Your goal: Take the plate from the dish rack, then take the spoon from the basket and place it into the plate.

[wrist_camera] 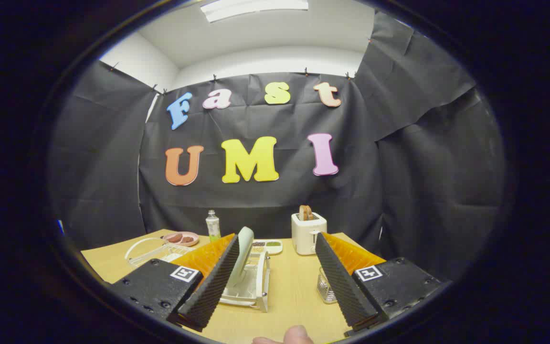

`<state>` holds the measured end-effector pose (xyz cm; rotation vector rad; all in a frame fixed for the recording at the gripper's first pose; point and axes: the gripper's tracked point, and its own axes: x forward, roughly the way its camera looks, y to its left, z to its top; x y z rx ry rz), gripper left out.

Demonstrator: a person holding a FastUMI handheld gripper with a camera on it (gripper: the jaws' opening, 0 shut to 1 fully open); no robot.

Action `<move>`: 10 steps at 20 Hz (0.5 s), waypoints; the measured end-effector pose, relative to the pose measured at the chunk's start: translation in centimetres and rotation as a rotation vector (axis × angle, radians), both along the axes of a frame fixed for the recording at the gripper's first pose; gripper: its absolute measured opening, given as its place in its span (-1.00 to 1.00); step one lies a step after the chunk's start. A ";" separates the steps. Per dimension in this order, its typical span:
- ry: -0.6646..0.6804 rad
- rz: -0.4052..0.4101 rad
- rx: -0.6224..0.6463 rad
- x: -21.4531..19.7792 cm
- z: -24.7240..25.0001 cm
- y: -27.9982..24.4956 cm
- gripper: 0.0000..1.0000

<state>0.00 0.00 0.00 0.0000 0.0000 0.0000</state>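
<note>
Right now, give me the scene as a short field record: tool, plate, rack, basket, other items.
tool: tool open, fingers apart, holding nothing
plate: pale plate standing on edge in the dish rack, close beside one finger
rack: white dish rack on the wooden table, between the fingers
basket: small wire basket partly behind the other finger; spoon not discernible
other: toaster with bread, bottle, pink dish, divided tray, all beyond the fingers
task state: plate not yet taken
</note>
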 end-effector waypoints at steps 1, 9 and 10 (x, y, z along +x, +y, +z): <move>-0.002 -0.006 -0.005 0.1 0.0 -0.1 1.00; 0.024 -0.009 -0.024 0.3 -0.6 0.0 1.00; 0.035 -0.015 -0.025 0.4 -0.8 -0.2 1.00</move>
